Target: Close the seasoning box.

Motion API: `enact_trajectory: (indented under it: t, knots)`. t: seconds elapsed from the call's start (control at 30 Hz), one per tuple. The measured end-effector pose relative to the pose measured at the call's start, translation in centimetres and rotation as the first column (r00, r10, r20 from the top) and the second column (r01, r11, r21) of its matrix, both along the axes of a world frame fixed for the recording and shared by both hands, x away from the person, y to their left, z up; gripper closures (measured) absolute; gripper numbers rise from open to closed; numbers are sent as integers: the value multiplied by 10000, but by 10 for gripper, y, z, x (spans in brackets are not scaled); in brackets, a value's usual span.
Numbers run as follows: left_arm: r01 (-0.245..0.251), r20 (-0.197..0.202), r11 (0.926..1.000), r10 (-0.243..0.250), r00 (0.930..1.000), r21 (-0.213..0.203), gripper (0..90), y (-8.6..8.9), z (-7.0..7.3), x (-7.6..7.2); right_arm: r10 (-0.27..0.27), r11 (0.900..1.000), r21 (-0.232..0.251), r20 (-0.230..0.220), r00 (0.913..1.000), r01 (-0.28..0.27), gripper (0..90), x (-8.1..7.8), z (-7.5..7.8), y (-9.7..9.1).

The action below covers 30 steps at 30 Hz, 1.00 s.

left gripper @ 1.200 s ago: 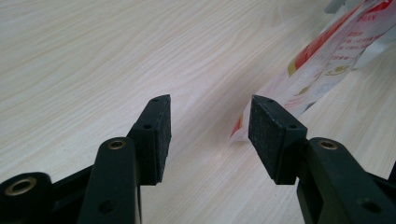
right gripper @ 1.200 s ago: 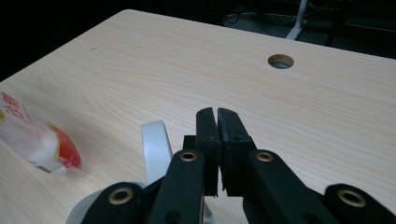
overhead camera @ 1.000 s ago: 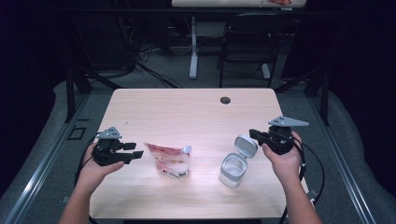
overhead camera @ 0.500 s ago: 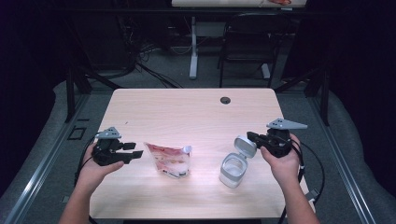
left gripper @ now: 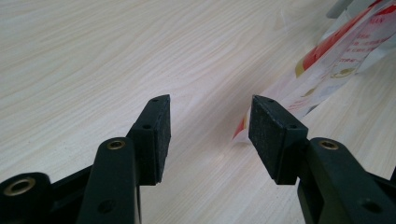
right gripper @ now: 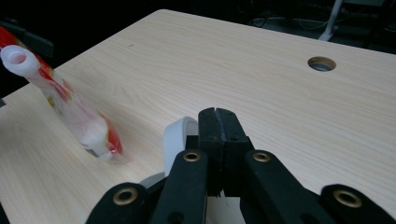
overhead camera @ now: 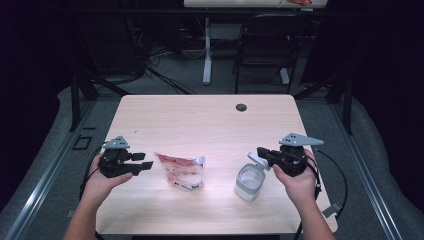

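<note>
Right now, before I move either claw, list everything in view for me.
Refill pouch: one, red and clear with a white spout, table centre-left, by the left claw.
Container: one, clear, white flip lid open, table front right, by the right claw.
Table: one, light wood, cable hole near the far edge.
Chair: one, black, beyond the table.
Left claw: black, jaws open, nothing between them.
Right claw: black, jaws shut, beside the lid.
Hands: two, near table edge.

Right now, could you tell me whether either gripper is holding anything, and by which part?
Nothing is held. The left gripper is open beside the pouch; the right gripper is shut empty, by the jar's lid.
</note>
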<state>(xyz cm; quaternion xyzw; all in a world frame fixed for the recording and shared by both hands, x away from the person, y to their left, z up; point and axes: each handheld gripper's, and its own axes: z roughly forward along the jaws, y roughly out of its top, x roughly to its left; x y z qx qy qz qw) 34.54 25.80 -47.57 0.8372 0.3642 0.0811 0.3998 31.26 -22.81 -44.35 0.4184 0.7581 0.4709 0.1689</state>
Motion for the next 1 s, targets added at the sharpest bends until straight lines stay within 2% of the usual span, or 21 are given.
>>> enact_trajectory:
  t: [0.23,0.37,0.6,1.0]
  knots:
    - [-2,-12,10000,2,10000,-8,490,0,0,0,221,9996,162,-174,9996,-218,891,-6,-8,4]
    - [-71,17,10000,71,10000,-61,490,1,-1,0,44,9999,147,-130,9999,-42,873,-9,-14,1]
    - [-176,37,9997,177,9998,-148,484,2,0,0,-285,9994,180,55,9996,284,789,-14,-18,-8]
    - [-378,91,9989,381,9992,-285,480,5,0,1,-1084,9936,348,216,9939,1076,671,-22,-26,-27]
